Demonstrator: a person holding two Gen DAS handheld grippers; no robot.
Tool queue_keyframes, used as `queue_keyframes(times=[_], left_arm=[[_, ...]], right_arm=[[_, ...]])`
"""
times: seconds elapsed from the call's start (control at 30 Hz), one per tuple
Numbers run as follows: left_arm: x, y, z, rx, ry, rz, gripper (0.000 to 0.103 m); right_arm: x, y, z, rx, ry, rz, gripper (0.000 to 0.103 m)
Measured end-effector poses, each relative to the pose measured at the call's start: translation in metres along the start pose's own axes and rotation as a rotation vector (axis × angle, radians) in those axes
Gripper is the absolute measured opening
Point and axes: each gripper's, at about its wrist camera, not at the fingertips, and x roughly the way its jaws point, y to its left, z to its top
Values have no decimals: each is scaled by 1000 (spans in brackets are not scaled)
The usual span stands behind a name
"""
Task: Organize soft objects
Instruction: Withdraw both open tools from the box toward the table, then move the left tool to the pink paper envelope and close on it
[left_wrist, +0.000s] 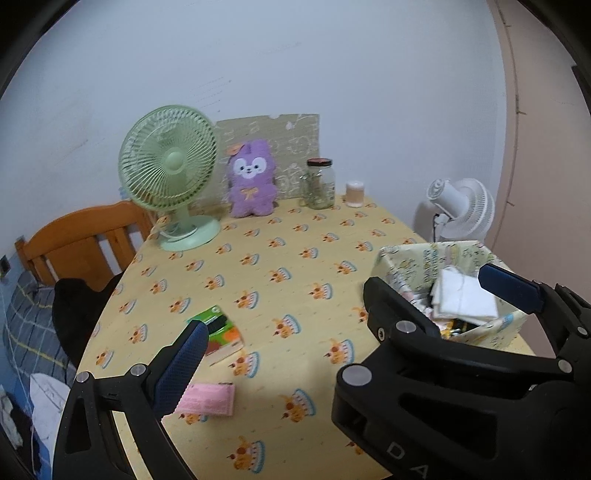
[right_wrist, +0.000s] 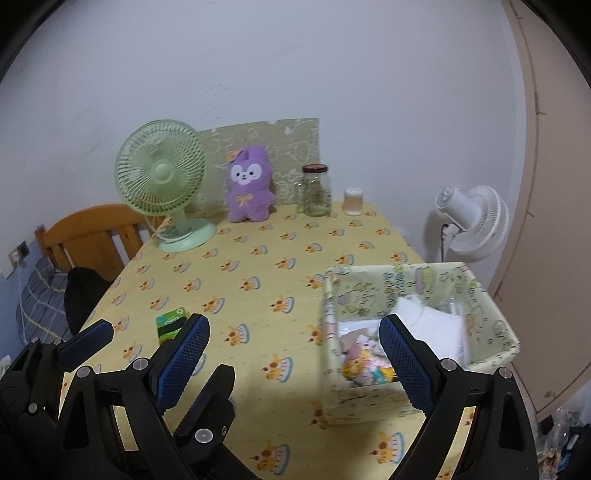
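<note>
A fabric storage box with a pale cartoon print sits at the table's right edge; it holds white folded cloth and small colourful soft items. It also shows in the left wrist view. A green tissue pack and a pink packet lie on the tablecloth at the left. My left gripper is open and empty above the table. My right gripper is open and empty, its right finger over the box. The left gripper shows in the right wrist view.
A green desk fan, a purple plush rabbit, a glass jar and a small cup stand along the back by the wall. A wooden bed headboard is left of the table; a white floor fan is right.
</note>
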Motion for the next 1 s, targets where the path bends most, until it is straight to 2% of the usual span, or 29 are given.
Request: queue_keyframes(times=[0.63, 1.0], left_arm=[[24, 42, -39, -69, 94, 73, 100], [50, 64, -65, -142, 183, 128, 100]], right_arm=[[38, 44, -32, -56, 77, 72, 95], [76, 65, -53, -101, 166, 121, 95]])
